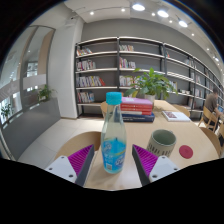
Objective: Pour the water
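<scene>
We see a clear plastic bottle (114, 142) with a pale blue cap (114, 98) and a blue label standing upright between the gripper (113, 163) fingers, on a light wooden table (70, 145). The two fingers are spread wide, the left pad (82, 158) and the right pad (146, 163) each showing a gap of bare table beside the bottle, so neither presses on it. The bottle rests on the table on its own.

Just ahead of the right finger and to the right of the bottle stands a dark grey cup (162, 141), apart from the bottle. Beyond that, further right of the right finger, a round red coaster (186, 151) lies flat on the table.

Well beyond the fingers, behind the bottle, a stack of red books (138, 107) sits at the far side of the table, with a green potted plant (152, 83) behind it. An open book (176, 116) lies to the right of the stack. Tall bookshelves (110, 65) line the back wall of the room, under ceiling lights (138, 7).
</scene>
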{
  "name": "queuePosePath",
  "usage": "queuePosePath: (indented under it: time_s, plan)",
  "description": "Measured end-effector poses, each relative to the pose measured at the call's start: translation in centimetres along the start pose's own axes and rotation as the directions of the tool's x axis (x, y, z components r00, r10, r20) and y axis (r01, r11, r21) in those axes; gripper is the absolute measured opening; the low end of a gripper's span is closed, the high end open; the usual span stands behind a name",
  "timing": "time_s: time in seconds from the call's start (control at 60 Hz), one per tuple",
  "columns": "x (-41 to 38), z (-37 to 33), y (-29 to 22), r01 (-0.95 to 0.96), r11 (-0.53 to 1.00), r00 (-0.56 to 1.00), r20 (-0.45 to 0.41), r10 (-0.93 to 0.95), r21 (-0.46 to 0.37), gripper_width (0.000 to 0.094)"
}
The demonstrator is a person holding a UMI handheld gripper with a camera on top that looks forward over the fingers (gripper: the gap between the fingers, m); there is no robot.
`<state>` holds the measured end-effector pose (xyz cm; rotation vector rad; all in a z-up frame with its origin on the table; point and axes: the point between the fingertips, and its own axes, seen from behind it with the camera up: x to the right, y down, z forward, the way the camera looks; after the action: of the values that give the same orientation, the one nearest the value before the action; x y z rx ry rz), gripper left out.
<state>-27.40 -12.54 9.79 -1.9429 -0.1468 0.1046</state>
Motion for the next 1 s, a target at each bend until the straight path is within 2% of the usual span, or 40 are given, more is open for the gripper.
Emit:
queuePosePath:
  time_s: [0.133, 0.233, 0.267, 0.317, 0.517, 0.55, 0.667, 0.8, 0.883, 1.0]
  plan:
    - [0.0, 3.2, -1.2, 0.008, 0.999, 1.0, -0.005, -0.008, 0.041, 0.0775]
    - [-0.6, 5.2, -0.9, 0.002, 0.998, 1.0, 0.012, -0.003, 0.059, 0.0734]
    - [-0.4, 6.0, -1.3, 0.003, 0.996, 1.0, 0.017, -0.005, 0.085, 0.0689]
    - [-0.4, 6.3, -1.9, -0.006, 0.991, 1.0, 0.006, 0.005, 0.13, 0.0559]
    - [0.1, 6.7, -2.5, -0.1, 0.977, 0.995, 0.039, 0.094, 0.187, 0.0387]
    - [0.4, 6.7, -2.6, -0.116, 0.976, 0.993, 0.042, 0.11, 0.183, 0.0362]
    - [0.2, 7.0, -2.9, -0.187, 0.969, 0.982, 0.071, 0.178, 0.159, 0.0362]
    - [-0.5, 7.0, -5.8, -0.391, 0.91, 0.917, 0.145, 0.372, 0.137, 0.0363]
    - [0.2, 6.8, -8.0, -0.586, 0.803, 0.806, 0.177, 0.565, 0.106, 0.0362]
    - [1.4, 6.8, -9.4, -0.824, 0.565, 0.557, 0.224, 0.8, 0.032, 0.0361]
